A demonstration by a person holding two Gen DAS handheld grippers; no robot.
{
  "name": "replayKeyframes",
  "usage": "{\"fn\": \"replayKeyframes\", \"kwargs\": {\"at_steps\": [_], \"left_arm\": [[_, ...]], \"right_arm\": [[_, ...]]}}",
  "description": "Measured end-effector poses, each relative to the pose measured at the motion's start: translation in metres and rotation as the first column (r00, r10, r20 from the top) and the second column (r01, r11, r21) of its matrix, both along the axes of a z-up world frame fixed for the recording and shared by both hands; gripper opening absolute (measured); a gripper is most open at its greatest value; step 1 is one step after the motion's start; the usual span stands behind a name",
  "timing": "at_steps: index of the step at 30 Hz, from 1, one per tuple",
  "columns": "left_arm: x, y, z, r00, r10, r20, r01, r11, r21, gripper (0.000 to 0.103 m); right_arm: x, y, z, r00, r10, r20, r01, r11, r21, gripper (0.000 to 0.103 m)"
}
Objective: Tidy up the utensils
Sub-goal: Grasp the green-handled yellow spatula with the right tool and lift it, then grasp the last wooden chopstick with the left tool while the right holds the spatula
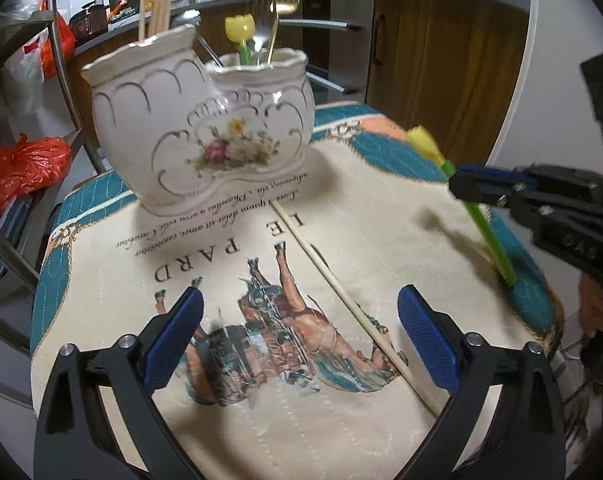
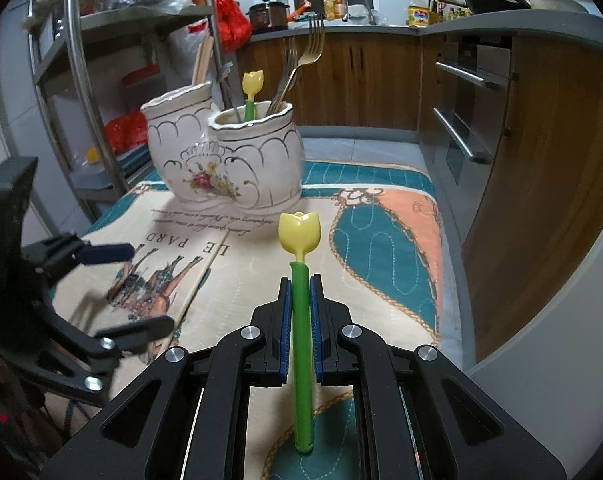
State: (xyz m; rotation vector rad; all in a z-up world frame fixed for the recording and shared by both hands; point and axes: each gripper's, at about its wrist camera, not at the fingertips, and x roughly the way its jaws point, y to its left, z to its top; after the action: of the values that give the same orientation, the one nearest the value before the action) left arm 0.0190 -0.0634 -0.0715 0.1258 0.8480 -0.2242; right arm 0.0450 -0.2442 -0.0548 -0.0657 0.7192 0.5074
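Note:
A white ceramic double-pot utensil holder [image 1: 205, 128] [image 2: 225, 160] stands at the far side of the mat. Its right pot holds forks [image 2: 301, 68], a spoon and a tulip-shaped utensil [image 2: 252, 88]; its left pot holds chopsticks [image 2: 202, 62]. My right gripper [image 2: 300, 292] is shut on the green handle of a second yellow tulip utensil [image 2: 299, 236] [image 1: 425, 144], held upright with its lower end near the mat. One wooden chopstick [image 1: 353, 304] [image 2: 197, 292] lies on the mat. My left gripper [image 1: 299, 320] is open just above it, the chopstick near its right finger.
The printed horse mat [image 1: 229, 240] covers a small table. A metal shelf rack with red bags [image 1: 25, 164] stands on the left. Kitchen cabinets and an oven [image 2: 469, 120] are behind and to the right. The table's edge drops off at right.

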Motion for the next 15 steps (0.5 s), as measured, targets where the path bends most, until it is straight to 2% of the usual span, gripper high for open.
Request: {"fn": "replayKeyframes", "kwargs": {"at_steps": [3,6,11,13,15], "left_arm": [[0.002,-0.004,-0.007,0.999,0.007,-0.033,-0.007,1.000,0.017,0.077],[0.003,-0.001,-0.009,0.999,0.033,-0.033,-0.033,0.999,0.012,0.069],[0.010,0.013,-0.006,0.997,0.066,-0.032,-0.066,0.998,-0.008,0.041],[0.013,0.019,-0.005,0.998,0.059,-0.036,-0.059,0.998,-0.016,0.022],[0.015,0.021,-0.004,0.999,0.039,-0.037,-0.039,0.999,-0.011,0.009]], "right_arm": [[-0.002,0.000,0.001,1.000,0.005,0.006,-0.005,1.000,0.007,0.010],[-0.004,0.001,0.001,1.000,0.012,0.009,-0.012,1.000,0.011,0.010],[-0.007,0.004,0.002,1.000,0.026,0.013,-0.027,1.000,0.015,0.010],[-0.008,0.006,0.002,0.999,0.029,0.015,-0.030,0.999,0.015,0.010],[-0.008,0.008,0.003,0.999,0.032,0.016,-0.032,0.999,0.016,0.010]]}}
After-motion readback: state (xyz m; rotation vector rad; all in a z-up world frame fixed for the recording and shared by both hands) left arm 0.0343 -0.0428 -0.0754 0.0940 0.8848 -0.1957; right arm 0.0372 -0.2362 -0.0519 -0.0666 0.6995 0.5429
